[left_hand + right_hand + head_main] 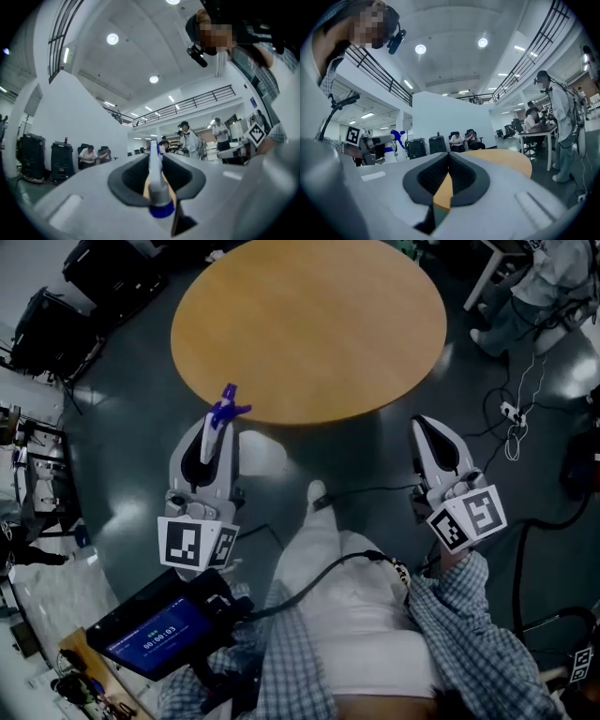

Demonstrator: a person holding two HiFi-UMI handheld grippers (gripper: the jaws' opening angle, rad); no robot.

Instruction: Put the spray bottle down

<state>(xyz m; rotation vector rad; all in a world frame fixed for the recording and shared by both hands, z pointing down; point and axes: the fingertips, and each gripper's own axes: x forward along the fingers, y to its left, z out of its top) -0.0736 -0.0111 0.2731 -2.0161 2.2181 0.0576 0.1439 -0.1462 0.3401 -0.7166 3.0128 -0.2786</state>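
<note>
The spray bottle (226,410) shows its blue trigger head poking out past the tips of my left gripper (217,424), which is shut on it just short of the near edge of the round wooden table (309,324). In the left gripper view the bottle's white neck and blue collar (161,206) sit clamped between the jaws of the left gripper (154,158); the bottle's body is hidden. My right gripper (422,425) hangs to the right of the table's near edge, shut with nothing in it. In the right gripper view the right gripper (449,158) points level toward the table (506,161).
A tablet (155,634) with a lit screen hangs at my lower left. Cables and a power strip (511,412) lie on the dark floor at the right. Black cases (47,329) stand at the left. A standing person (558,126) and seated people (461,139) are beyond the table.
</note>
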